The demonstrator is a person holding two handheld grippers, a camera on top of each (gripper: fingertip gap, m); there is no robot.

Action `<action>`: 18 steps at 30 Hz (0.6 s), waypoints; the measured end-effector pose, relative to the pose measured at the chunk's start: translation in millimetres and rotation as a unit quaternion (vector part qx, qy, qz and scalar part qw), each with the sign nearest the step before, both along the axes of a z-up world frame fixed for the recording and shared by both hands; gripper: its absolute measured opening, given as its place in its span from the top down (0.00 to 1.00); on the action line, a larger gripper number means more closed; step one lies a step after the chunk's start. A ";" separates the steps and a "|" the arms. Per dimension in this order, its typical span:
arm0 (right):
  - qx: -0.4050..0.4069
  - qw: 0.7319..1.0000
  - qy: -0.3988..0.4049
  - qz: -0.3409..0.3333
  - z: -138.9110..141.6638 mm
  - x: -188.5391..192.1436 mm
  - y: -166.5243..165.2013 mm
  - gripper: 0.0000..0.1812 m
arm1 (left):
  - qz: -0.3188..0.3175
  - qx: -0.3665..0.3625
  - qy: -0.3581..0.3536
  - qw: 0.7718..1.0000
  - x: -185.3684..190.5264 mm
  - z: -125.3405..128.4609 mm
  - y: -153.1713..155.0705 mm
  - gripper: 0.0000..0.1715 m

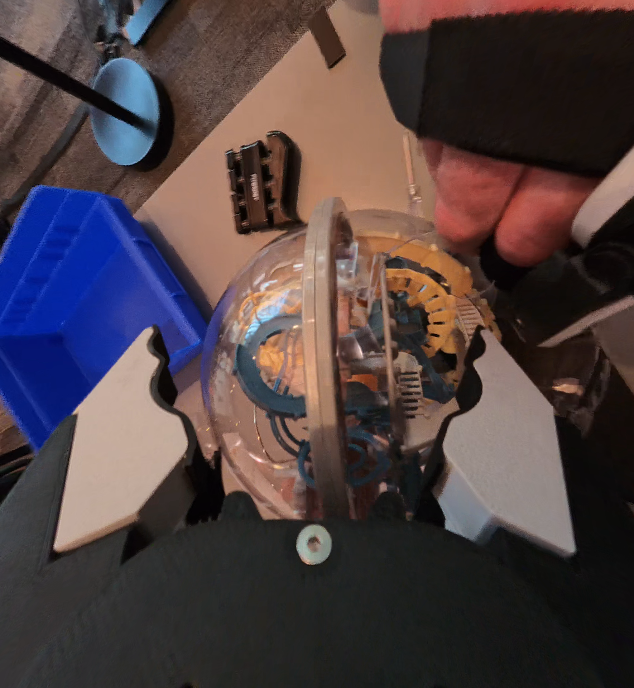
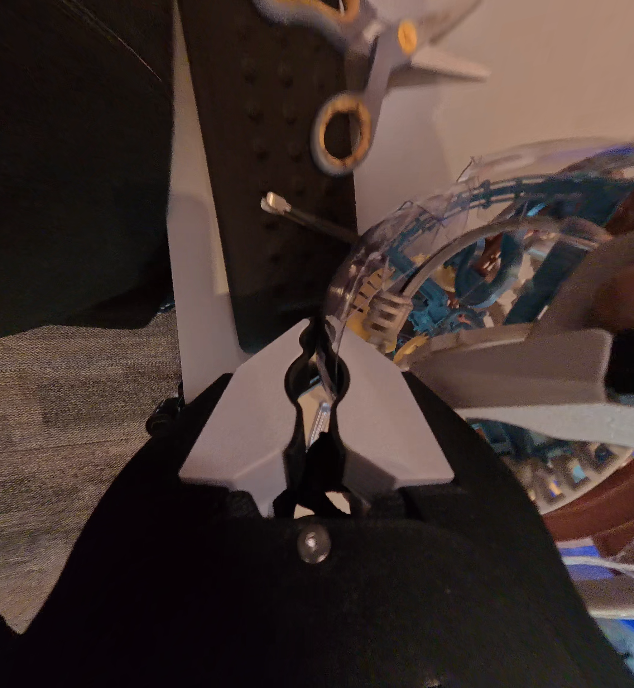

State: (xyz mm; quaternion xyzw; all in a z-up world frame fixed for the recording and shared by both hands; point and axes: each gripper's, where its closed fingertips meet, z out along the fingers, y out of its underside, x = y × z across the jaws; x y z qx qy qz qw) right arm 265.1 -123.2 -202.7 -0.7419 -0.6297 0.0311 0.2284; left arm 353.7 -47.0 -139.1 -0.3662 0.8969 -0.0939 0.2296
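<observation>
A clear plastic ball [image 1: 282,357] with blue and yellow tracks inside sits between my left gripper's [image 1: 313,372] two grey fingers, which are shut on its sides. The ball also shows in the right wrist view [image 2: 468,260], with cracks in its shell. My right gripper [image 2: 317,331] is shut on a thin clear plastic piece [image 2: 323,405] at the ball's edge. The right gripper [image 1: 583,298] and the hand [image 1: 494,201] holding it show at the ball's far right side in the left wrist view.
A blue bin [image 1: 73,298] stands left of the ball on the pale table [image 1: 326,123]. A black hand exerciser [image 1: 263,182] lies behind it. Grey scissors [image 2: 349,126] and a metal rod [image 2: 304,217] lie on a black mat [image 2: 271,149]. A round blue base [image 1: 125,111] stands on the floor.
</observation>
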 end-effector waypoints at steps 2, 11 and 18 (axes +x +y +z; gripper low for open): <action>0.010 1.000 0.008 0.012 6.2 -8.9 9.3 1.00 | 0.019 0.027 -0.029 0.999 -3.3 10.8 14.4 0.29; -0.013 0.992 0.104 0.077 38.9 -47.0 40.2 1.00 | 0.084 0.099 -0.103 0.986 2.9 36.8 63.8 0.21; -0.018 0.986 0.146 0.078 46.9 -50.0 46.4 0.99 | 0.114 0.028 -0.080 0.990 9.4 25.6 69.5 0.32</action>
